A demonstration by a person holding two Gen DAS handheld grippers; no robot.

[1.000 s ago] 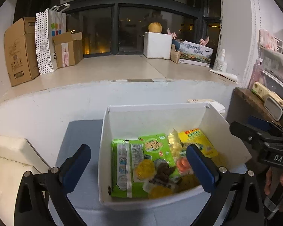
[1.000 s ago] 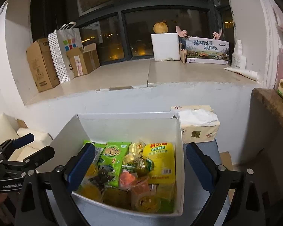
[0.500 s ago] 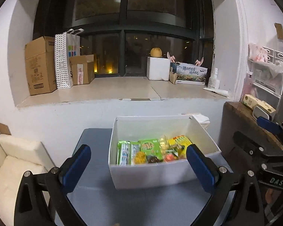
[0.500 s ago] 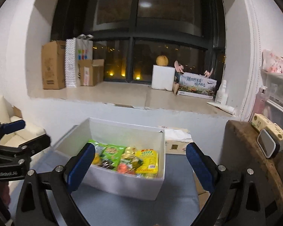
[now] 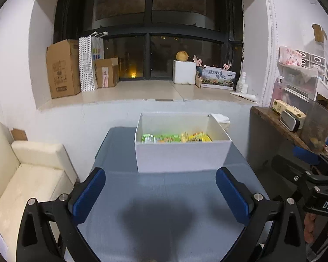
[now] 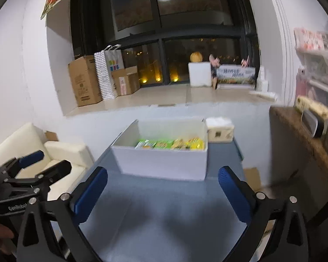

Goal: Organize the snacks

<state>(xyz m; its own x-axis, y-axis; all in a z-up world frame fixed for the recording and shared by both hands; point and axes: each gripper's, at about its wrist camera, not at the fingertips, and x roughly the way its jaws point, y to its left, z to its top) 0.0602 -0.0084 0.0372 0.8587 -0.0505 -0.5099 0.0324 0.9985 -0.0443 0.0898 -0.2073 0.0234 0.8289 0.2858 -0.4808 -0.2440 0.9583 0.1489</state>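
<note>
A white open box (image 5: 181, 157) (image 6: 161, 161) stands at the far end of a grey table (image 5: 155, 207) (image 6: 164, 214). Green and yellow snack packets (image 5: 175, 138) (image 6: 170, 144) lie inside it, only their tops showing over the rim. My left gripper (image 5: 160, 193) is open with nothing between its blue pads, well back from the box. My right gripper (image 6: 163, 193) is also open and holds nothing, at about the same distance. Each gripper shows at the edge of the other's view.
A tissue box (image 6: 219, 128) sits behind the white box's right corner. A cream sofa (image 5: 26, 174) stands left of the table, a wooden side shelf (image 5: 282, 126) with small items to the right. Cardboard boxes (image 5: 63, 78) and a paper bag line the window sill.
Both grippers have pulled back and up from over the box. The box now looks smaller and farther away, and bare table lies between it and the fingers. Both stayed open.
</note>
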